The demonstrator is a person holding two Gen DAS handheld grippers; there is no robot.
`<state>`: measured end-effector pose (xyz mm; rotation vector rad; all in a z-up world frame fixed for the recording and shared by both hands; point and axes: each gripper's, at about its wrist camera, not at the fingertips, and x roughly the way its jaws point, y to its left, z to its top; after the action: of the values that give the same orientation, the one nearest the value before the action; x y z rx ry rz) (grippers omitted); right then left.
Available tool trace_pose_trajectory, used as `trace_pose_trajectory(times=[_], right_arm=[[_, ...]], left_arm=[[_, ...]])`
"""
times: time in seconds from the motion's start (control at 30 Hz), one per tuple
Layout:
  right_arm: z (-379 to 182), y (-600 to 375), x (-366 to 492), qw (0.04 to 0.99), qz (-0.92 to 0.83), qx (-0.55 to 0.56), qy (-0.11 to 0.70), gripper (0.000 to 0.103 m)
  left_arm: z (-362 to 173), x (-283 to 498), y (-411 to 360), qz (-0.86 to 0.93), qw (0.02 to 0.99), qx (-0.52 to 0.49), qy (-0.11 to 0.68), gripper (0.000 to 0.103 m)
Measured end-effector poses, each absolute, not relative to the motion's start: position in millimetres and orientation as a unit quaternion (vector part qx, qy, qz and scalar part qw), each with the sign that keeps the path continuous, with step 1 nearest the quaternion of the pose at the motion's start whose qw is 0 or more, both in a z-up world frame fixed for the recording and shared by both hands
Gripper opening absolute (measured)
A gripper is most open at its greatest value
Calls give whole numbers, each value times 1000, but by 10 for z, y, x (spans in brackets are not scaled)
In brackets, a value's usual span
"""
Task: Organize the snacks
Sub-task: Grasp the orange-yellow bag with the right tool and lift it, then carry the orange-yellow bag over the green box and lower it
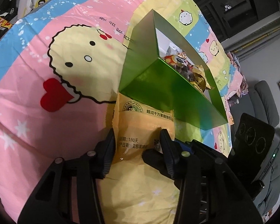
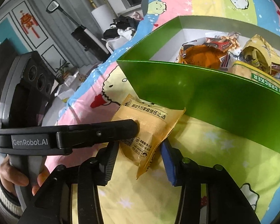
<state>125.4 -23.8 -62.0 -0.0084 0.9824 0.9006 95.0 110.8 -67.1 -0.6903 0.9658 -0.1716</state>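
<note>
Both grippers meet at one yellow snack packet (image 1: 140,130) lying on the cartoon bedsheet (image 1: 46,74), just beside the green box (image 1: 158,85).

Left gripper (image 1: 138,149) has its fingers pressed against the packet's two sides, gripping it; right gripper (image 2: 140,160) stands part-open around the packet's near end, and whether its pads touch cannot be told. Inside the box, other wrapped snacks (image 2: 233,52) are piled; the packet's far end lies against the box's near wall.

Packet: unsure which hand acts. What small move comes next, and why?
Probably raise the left gripper over the box's near wall: its jaws seem shut on the packet, which sits outside against that wall, while the right gripper is open.
</note>
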Motion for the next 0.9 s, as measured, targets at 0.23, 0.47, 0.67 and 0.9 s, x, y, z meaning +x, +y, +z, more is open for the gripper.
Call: trace_pose_trajectory(times=[0.23,0.47,0.67,0.9], right_arm=[[-585,-388,1176,792,412,-2,451,46],[-442,-573,1015,804,404,2,437,46],[-292,-719,895,812,400,5,424,46],[-148,-876,775,823,398,14,406,46]], left_arm=[[-636,884,968,-91,827,-321,452,46],[-481,778,774,-105,837,-308,439,46],[-333,696,633,-114,846,-298,427,46],[-188,639,494,-124,853,-284,419,46]])
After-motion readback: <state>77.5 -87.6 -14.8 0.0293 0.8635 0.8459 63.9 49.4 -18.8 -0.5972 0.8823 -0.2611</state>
